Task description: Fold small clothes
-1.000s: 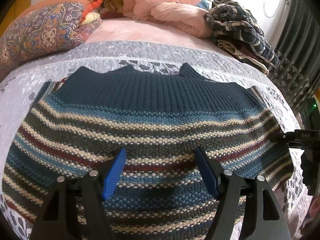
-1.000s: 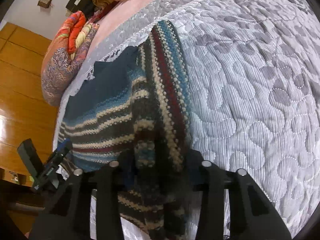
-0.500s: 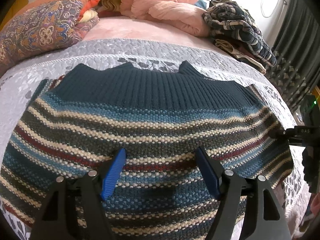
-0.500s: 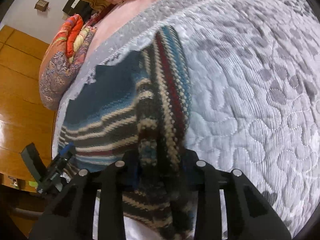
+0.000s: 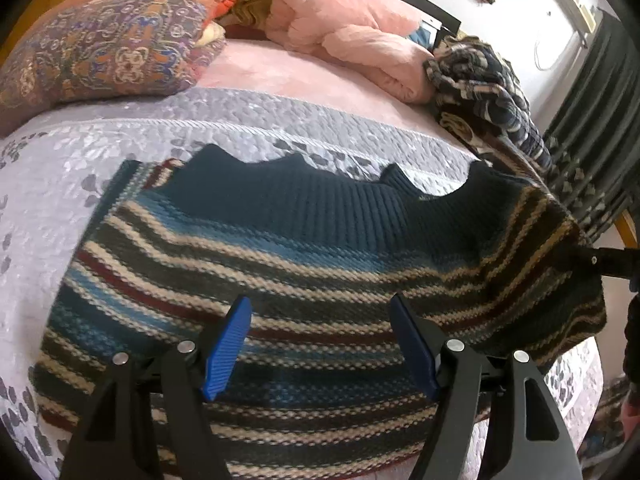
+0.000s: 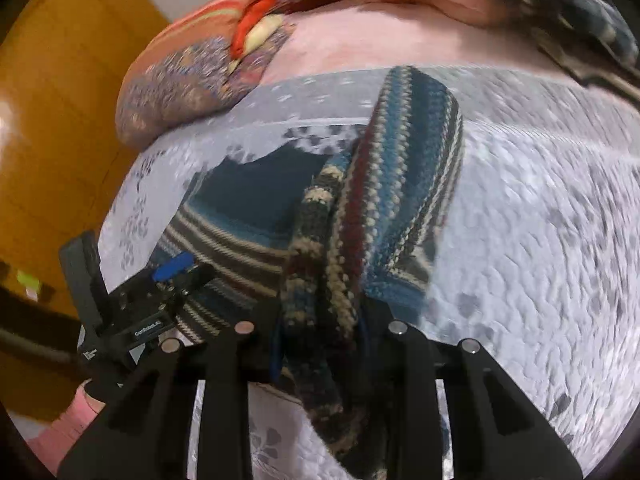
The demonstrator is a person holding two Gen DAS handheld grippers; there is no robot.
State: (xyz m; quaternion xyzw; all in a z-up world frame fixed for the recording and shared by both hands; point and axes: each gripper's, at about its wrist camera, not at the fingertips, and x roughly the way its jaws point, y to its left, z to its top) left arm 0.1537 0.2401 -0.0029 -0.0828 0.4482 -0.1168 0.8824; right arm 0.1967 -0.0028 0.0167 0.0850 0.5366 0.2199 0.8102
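A striped knit sweater (image 5: 304, 264) with a dark teal ribbed band lies on the grey quilted bedspread (image 5: 60, 184). My left gripper (image 5: 318, 308) hovers open over its near part, blue pads apart and holding nothing. At the right edge of the left wrist view, my right gripper (image 5: 600, 260) holds the sweater's right side raised off the bed. In the right wrist view the right gripper (image 6: 320, 332) is shut on a bunched fold of the sweater (image 6: 400, 184), which hides its pads. The left gripper (image 6: 172, 272) shows at the left there.
A patterned pillow (image 5: 100, 48), a pink blanket (image 5: 352, 36) and a heap of plaid clothes (image 5: 488, 92) lie at the far end of the bed. A dark curtain (image 5: 592, 120) hangs on the right. Wooden panelling (image 6: 52, 120) stands beyond the bed's left side.
The right gripper has lifted the sweater's right side and carried it up and inward, so that edge now stands off the bed. The left gripper stays open over the sweater.
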